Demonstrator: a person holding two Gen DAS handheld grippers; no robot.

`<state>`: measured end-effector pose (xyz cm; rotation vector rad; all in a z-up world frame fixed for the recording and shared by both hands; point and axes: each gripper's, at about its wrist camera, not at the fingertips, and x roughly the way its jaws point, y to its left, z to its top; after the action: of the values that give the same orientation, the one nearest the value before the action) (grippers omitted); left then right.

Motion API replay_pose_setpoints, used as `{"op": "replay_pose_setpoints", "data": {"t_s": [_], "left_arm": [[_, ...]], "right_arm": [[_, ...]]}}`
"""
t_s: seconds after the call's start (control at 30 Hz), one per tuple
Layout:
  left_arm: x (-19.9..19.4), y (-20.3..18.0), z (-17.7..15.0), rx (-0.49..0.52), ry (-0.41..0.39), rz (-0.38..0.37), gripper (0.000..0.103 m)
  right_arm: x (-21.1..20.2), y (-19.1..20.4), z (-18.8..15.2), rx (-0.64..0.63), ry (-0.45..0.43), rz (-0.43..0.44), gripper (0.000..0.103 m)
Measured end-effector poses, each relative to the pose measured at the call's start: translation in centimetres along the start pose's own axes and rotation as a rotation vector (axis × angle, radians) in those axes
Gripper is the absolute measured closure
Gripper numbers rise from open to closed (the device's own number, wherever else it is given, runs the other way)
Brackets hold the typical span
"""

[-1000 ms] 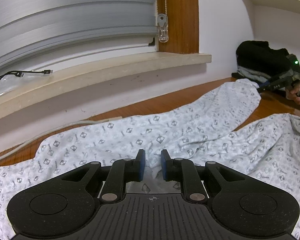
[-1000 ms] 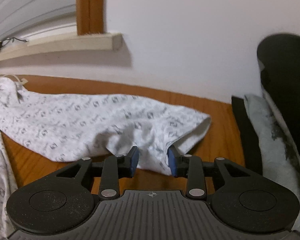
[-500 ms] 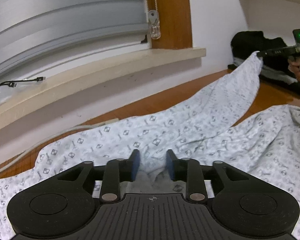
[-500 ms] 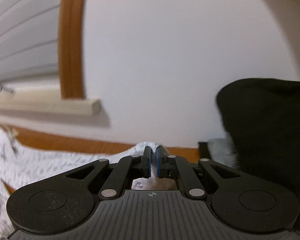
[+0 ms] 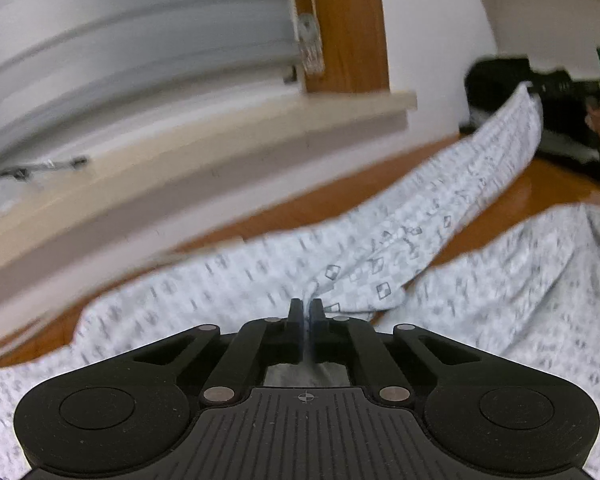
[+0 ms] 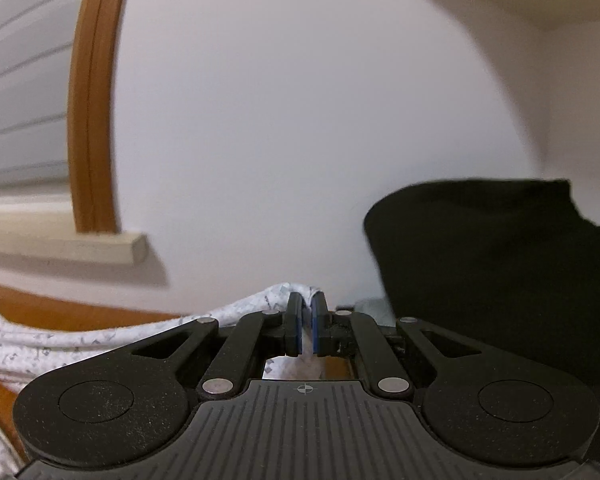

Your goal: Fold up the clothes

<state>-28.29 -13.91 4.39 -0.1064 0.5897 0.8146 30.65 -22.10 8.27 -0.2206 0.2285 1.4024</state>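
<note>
Two grippers: both pinch the same patterned garment (image 5: 260, 276).
Left gripper (image 5: 306, 312): fingers closed on a bunched fold near the garment's middle.
Right gripper (image 6: 306, 308): fingers closed on the garment's (image 6: 260, 300) far end, lifted off the table (image 5: 548, 184).
Garment: spread over the wooden table below the windowsill (image 5: 204, 160), one strip stretched taut between the grippers.
Dark clothes (image 6: 500, 272): piled at the table's right back corner, against the wall.

Right gripper (image 6: 306, 320) pinching patterned white cloth (image 6: 100, 334) above wooden counter (image 6: 60, 312); black garment (image 6: 500, 272) at right.
</note>
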Motion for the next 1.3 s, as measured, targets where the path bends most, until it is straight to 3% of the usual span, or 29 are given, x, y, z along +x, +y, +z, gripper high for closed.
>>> {"op": "replay_pose_setpoints", "data": {"t_s": [0.1,0.2,0.3,0.43,0.47,0.53,0.63,0.77,0.8,0.83,0.87,1.1,1.3], "left_arm": [[-1.4,0.6,0.5,-0.03,-0.045,-0.019,0.1],[-1.8,0.6,0.4,-0.033,-0.021,-0.04,0.099],[-1.3,0.6,-0.3,-0.029,0.025,-0.053,0.084],[0.0,0.2,-1.3,-0.001,0.075,-0.053,0.082],[0.0,0.2,-1.4,0.0,0.073,-0.057,0.081],[0.2,0.0,-1.4,-0.001,0.066,-0.068,0.069],[0.2,-0.3,-1.1,0.005,0.051,-0.092,0.066],[0.9,-1.3,-1.1,0.071,0.082,-0.052,0.067],[1.1,-1.5,-1.0,0.087,0.09,-0.041,0.071],[1.3,-1.7,-1.0,0.103,0.097,-0.031,0.087],[1.4,-1.7,-1.1,0.109,0.095,-0.021,0.096],[-1.8,2.0,1.2,-0.049,-0.076,0.046,0.098],[-3.8,2.9,3.4,-0.075,-0.167,0.109,0.098]], "right_arm": [[-0.4,-0.5,0.7,0.012,-0.018,-0.009,0.098],[-0.3,-0.4,0.7,-0.007,-0.007,-0.024,0.098],[0.1,-0.1,0.2,-0.028,0.02,-0.032,0.098],[0.8,-0.2,-1.0,-0.046,0.062,-0.059,0.098],[1.0,-0.2,-1.3,-0.048,0.068,-0.064,0.098],[1.2,-0.2,-1.7,-0.054,0.077,-0.073,0.098],[1.5,0.1,-1.8,-0.065,0.085,-0.083,0.098],[1.7,0.4,-1.6,-0.069,0.081,-0.087,0.098],[1.6,0.4,-1.6,-0.068,0.082,-0.088,0.098],[1.6,0.4,-1.6,-0.067,0.082,-0.088,0.098],[1.6,0.4,-1.6,-0.066,0.082,-0.089,0.098],[3.8,0.4,-0.2,-0.06,0.081,-0.097,0.098],[7.0,3.7,7.4,-0.01,-0.128,-0.118,0.098]]}}
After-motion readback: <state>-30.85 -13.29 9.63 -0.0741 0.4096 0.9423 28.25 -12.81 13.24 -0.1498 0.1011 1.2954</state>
